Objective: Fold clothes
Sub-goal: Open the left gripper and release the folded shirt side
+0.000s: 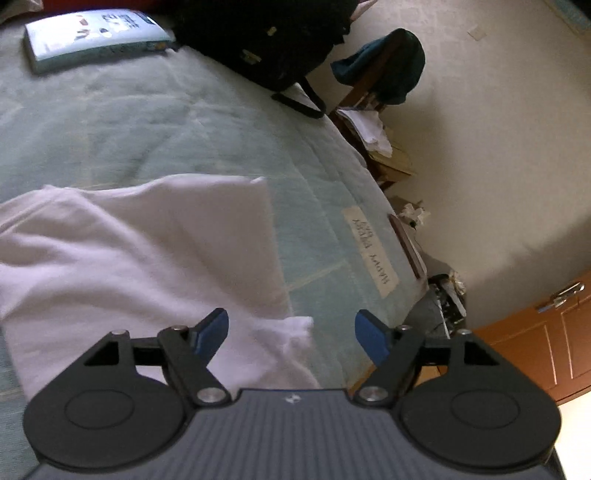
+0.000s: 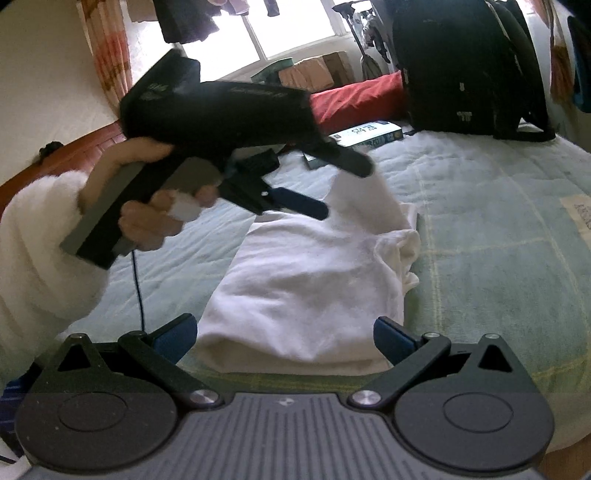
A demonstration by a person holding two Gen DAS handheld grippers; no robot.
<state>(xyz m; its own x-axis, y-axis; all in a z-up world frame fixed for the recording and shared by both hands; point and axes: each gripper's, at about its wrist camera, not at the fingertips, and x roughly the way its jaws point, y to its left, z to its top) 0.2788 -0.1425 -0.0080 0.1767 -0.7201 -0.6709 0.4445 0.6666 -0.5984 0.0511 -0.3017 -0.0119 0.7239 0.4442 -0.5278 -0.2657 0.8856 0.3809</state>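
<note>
white garment (image 2: 306, 280) lies partly folded on the bed (image 2: 498, 258), over a pale green quilt with a faint yellow grid. folded body makes a rough rectangle, with a crumpled sleeve or edge bunched at its right side in the right wrist view. one upper corner stands lifted in a peak near the left claw's tips.

left claw (image 1: 291, 332) is spread wide above the garment's corner, nothing between the blue pads (image 1: 212, 334), pads not touching cloth. in the right wrist view the left claw (image 2: 325, 184) is seen from the side, held in the person's left hand (image 2: 147, 206); a fluffy white sleeve (image 2: 40, 236) covers the wrist, and a thin dark cable hangs below the handle.

right claw (image 2: 284, 339) is also wide open, low at the near edge of the garment, the fold lying between its pads but not pinched.

further out on the bed: a book or box (image 1: 92, 37), a black backpack (image 2: 465, 66), a red cushion (image 2: 354, 99). a paper label (image 1: 369, 251) with handwriting sits near the bed edge. a chair with dark cloth (image 1: 388, 66) stands by the wall, a window (image 2: 295, 26) behind the bed.
</note>
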